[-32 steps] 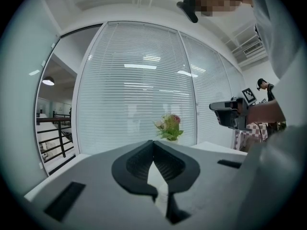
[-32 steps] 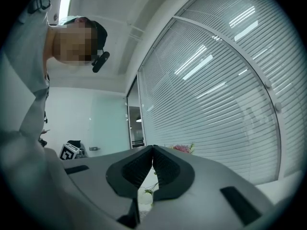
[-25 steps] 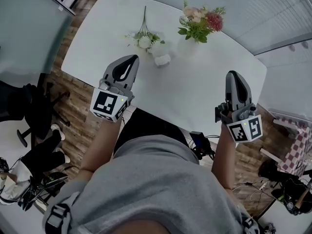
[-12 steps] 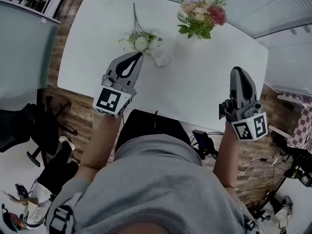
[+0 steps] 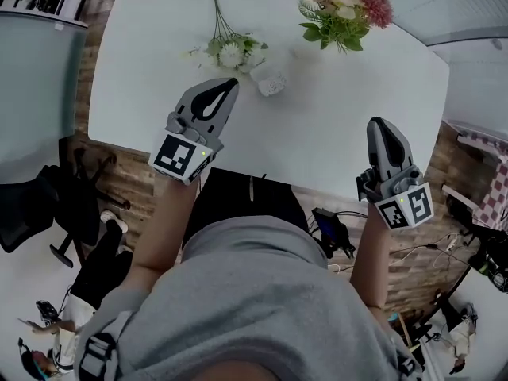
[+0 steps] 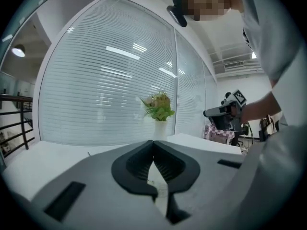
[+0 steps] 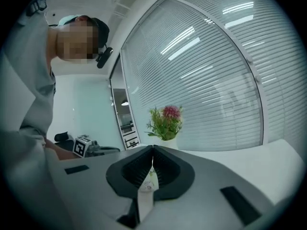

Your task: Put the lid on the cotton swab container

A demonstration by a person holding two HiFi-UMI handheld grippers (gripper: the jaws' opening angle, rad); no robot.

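Observation:
A small white cotton swab container (image 5: 270,82) stands on the white table (image 5: 333,125), just right of a loose flower sprig. I cannot tell its lid apart from it. My left gripper (image 5: 228,82) hovers over the near left part of the table, its tips a short way left of the container, shut and empty. In the left gripper view its jaws (image 6: 153,143) meet at the tip. My right gripper (image 5: 379,122) hangs over the near right edge, far from the container, also shut (image 7: 152,147) with nothing held.
A white vase of pink and cream flowers (image 5: 346,3) stands at the far side. A sprig of white flowers (image 5: 225,50) lies flat near the container. A black office chair (image 5: 48,205) stands left of the table, and cables lie on the wooden floor (image 5: 333,232).
The head view has swung, so the table now sits more squarely in frame. Both grippers stay shut and keep roughly their places over the near edge.

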